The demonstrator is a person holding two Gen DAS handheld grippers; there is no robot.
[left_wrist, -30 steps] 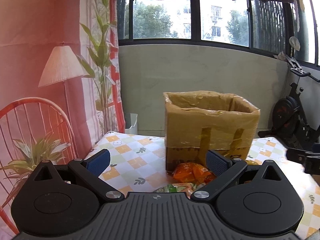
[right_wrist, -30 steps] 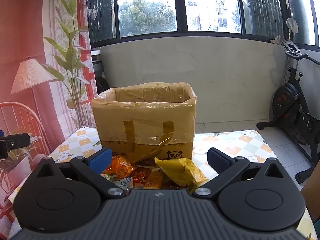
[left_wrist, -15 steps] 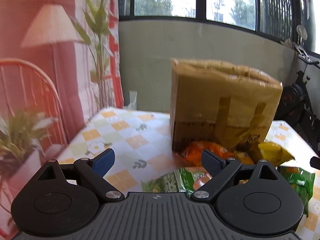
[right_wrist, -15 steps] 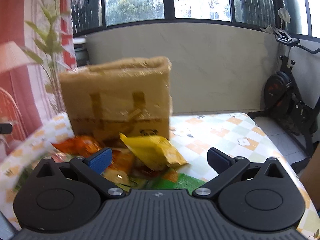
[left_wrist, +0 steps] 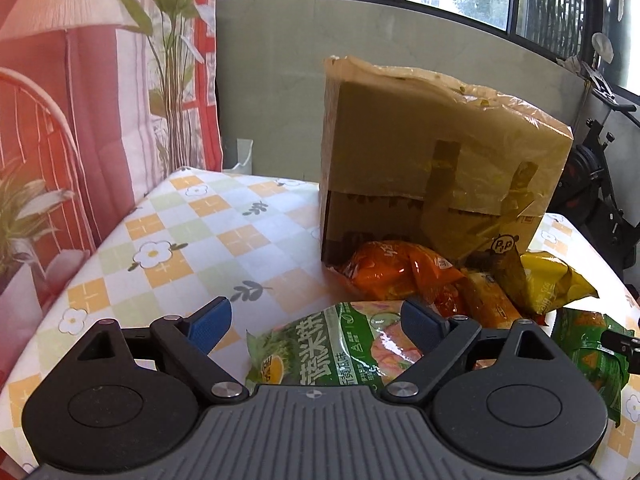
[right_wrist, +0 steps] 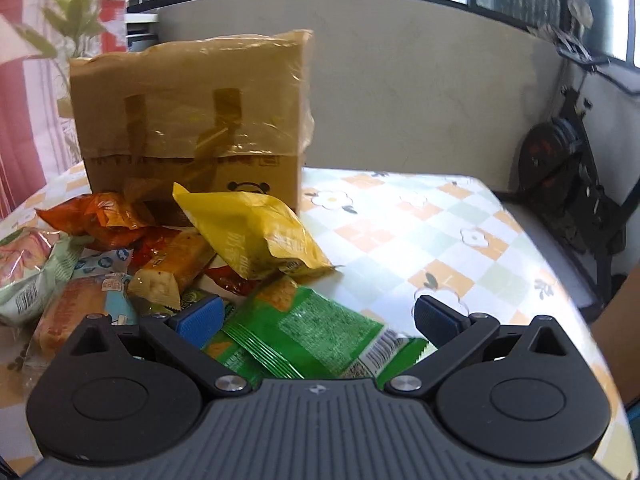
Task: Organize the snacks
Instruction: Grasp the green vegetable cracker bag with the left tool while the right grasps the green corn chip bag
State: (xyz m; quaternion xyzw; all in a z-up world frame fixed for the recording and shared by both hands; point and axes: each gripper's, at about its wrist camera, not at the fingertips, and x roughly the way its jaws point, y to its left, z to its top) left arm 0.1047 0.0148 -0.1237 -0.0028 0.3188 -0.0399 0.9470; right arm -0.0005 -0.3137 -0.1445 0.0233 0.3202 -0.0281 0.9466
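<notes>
The left tool (left_wrist: 316, 322) stands with its jaws wide apart and nothing gripped; its blue pads (left_wrist: 208, 322) frame a green snack packet (left_wrist: 340, 344) that lies flat on the surface (left_wrist: 192, 236) below them, not touched by either pad. The right tool (right_wrist: 318, 316) is likewise spread open and holds nothing; a second green packet (right_wrist: 316, 332) lies on the surface beneath the gap between its pads.

Just beyond the tools, the snacks form a loose pile on the checked, flower-printed cloth. The pile contains an orange packet (left_wrist: 384, 268), a yellow packet (right_wrist: 252, 232) tilted up against its neighbours, a clear-wrapped cake bar (right_wrist: 176, 268) and a pale green packet (right_wrist: 28, 276) at the left edge of the right wrist view. The packets overlap and touch one another.

Behind the pile, and touching its rear items, a cardboard box (left_wrist: 432, 168) stands upright. It is lined with clear plastic film, patched with tape strips, and open at the top.

Further back, a low wall runs under a row of windows. A printed curtain (left_wrist: 80, 100) hangs to the left, and an exercise bike (right_wrist: 572, 184) stands on the floor to the right.
</notes>
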